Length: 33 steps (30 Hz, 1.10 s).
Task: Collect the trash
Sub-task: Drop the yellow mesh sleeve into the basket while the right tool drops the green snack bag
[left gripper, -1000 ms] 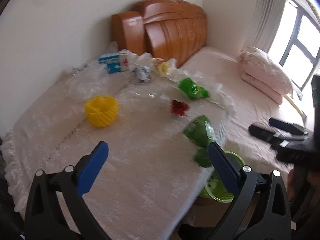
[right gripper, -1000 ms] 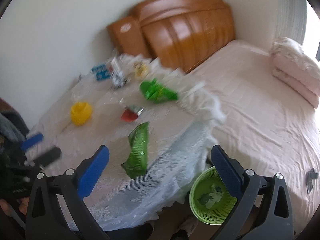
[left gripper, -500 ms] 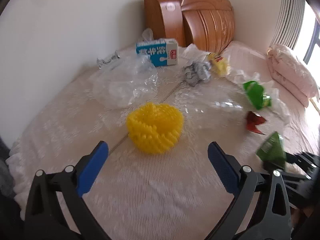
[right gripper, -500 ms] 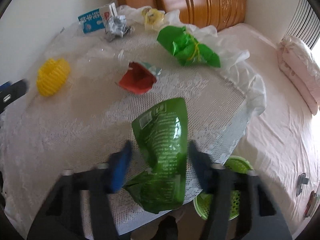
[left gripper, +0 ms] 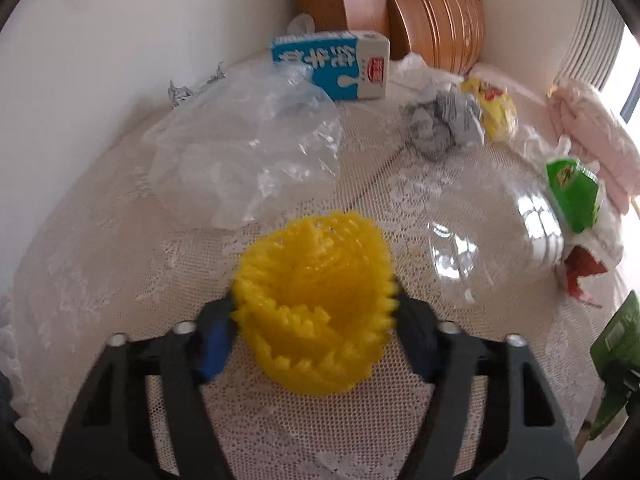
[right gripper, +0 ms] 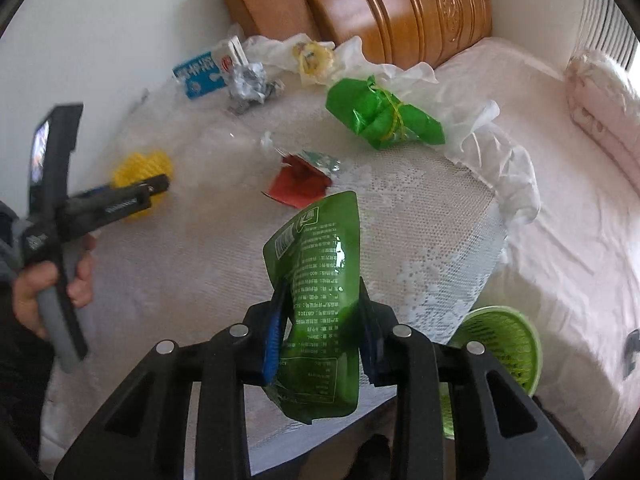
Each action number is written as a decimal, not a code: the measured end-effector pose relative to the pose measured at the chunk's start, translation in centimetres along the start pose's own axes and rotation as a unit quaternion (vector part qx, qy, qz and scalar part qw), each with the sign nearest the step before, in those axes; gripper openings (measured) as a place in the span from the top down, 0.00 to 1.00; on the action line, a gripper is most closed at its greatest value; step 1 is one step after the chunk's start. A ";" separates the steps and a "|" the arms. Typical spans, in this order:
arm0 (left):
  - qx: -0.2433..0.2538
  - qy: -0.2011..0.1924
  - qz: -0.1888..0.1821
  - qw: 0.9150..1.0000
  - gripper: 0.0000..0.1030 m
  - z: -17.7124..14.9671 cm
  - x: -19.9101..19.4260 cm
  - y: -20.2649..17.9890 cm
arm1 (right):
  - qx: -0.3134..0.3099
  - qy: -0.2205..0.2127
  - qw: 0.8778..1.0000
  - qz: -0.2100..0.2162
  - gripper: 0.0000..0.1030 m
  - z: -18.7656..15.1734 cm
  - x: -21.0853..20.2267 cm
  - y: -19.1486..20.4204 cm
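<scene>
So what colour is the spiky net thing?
Bright yellow. The foam net shows best in the left wrist view, between the left gripper's fingers.

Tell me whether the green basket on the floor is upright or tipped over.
Upright. In the right wrist view the green basket stands beside the table with its open mouth facing up. Its contents can't be made out.

White walls, wooden headboard (right gripper: 404, 12) — pink bed (right gripper: 560, 184), daylit.

The green basket (right gripper: 506, 344) is partly hidden behind the table edge and gripper frame. In the left wrist view, the green pouch (left gripper: 618, 344) is cut off by the frame edge, seemingly blurred.
</scene>
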<state>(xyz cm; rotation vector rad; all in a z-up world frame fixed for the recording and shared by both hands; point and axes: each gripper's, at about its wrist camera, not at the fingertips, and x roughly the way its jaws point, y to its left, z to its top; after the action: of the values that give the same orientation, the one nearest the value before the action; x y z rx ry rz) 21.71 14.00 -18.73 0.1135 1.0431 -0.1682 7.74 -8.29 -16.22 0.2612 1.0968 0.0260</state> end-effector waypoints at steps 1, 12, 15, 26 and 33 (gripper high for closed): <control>-0.002 -0.002 -0.003 1.000 0.47 0.1 -0.1 0.2 | 0.006 -0.001 1.000 0.004 0.69 0.0 -0.3 -0.1; -0.016 -0.043 -0.025 0.999 0.65 -0.4 -5.7 0.0 | 0.035 -0.087 0.995 0.029 0.69 -0.2 -6.6 -2.4; -0.008 -0.063 -0.032 0.997 0.65 -0.9 -9.1 -1.5 | 0.047 -0.113 0.992 0.020 0.69 -1.0 -9.1 -4.3; 0.031 -0.056 -0.190 0.980 0.65 -5.3 -18.5 -14.3 | 0.096 -0.170 0.977 -0.090 0.69 -7.2 -17.9 -15.6; 0.116 -0.069 -0.223 0.965 0.64 -7.1 -21.1 -23.4 | 0.131 -0.162 0.972 -0.105 0.68 -10.0 -18.5 -21.4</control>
<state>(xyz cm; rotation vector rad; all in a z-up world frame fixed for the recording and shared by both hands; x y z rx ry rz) 0.83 -5.92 -4.33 0.0765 0.8933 -0.6991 -11.89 -29.86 -9.12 0.3711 0.7947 -0.3426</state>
